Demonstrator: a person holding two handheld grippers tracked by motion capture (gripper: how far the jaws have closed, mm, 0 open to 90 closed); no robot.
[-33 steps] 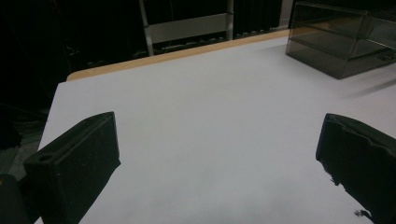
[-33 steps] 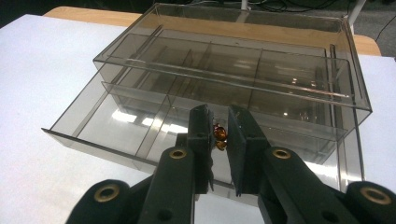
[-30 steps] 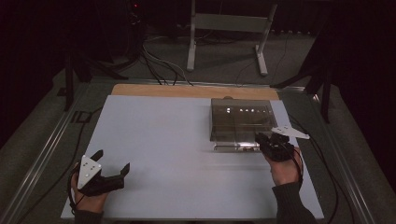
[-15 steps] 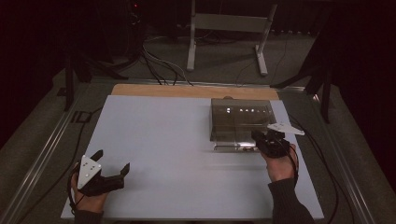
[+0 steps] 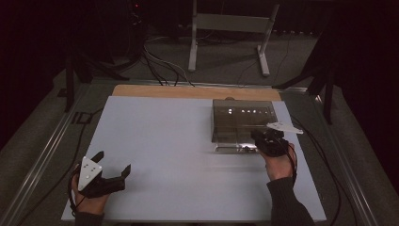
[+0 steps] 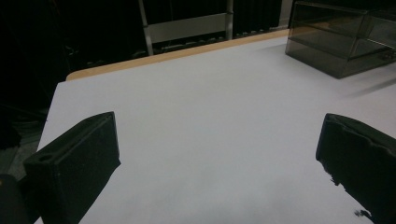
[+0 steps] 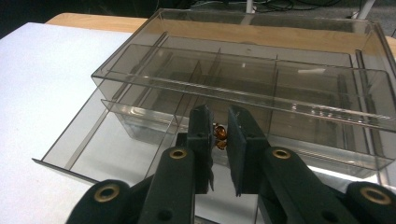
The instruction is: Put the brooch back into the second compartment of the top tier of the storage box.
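**Amber piece pinched over open drawer**

Amber piece [image 7: 219, 135]: small, glossy, orange-brown, sits between the tips of the right gripper [image 7: 219, 140], whose fingers [image 7: 201, 135] are clamped on it. Just past the tips is the smoked plastic box [image 7: 243, 88]; directly beneath them its lower drawer [image 7: 112, 149] stands pulled out, dividers showing. Whether the piece hangs free or rests on the drawer floor cannot be told.

Left gripper [image 5: 110, 176] rests near the counter [image 5: 164, 136] edge, well apart from the box, fingers [image 6: 74, 163] spread wide, nothing between them.

Judgement on the step: placing or lifting the piece at the drawer. To do it well:
- keep the pinch steady; the piece is tiny and smooth, likely to slip;
- stay clear of the divider just beside the tips;
- move straight down or up, no sideways drag;
- avoid nudging the light box.
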